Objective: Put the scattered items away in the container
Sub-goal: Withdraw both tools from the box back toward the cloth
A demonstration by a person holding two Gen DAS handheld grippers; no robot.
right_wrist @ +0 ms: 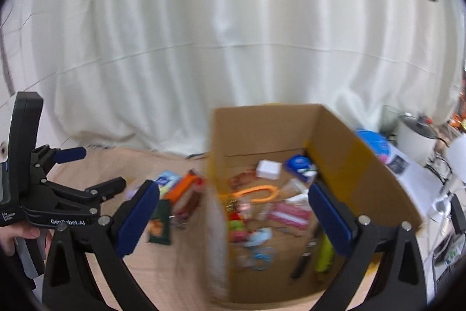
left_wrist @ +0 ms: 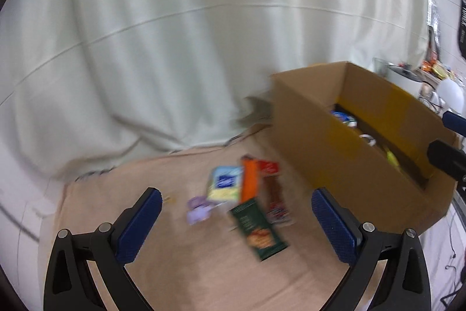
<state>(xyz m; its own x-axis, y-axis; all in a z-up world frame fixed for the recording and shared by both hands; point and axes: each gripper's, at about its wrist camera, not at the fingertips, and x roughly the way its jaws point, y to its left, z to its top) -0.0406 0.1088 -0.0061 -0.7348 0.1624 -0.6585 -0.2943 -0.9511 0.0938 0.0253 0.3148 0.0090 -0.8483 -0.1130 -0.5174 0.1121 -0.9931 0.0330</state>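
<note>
White curtain behind, tan cloth below. Light, crinkly packets best pinched across flat faces; box beside. Left gripper and right gripper held wide, nothing grasped.

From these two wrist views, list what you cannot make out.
- Labels on the snack packets on the mat: left wrist view, motion blur smears the print.
- Purple item beside them: too blurred to identify.
- Cardboard box contents: left wrist view, near wall hides most.
- Box's near left corner: right wrist view, smeared by blur.
- Small items in the box bottom: too blurred to name.
</note>
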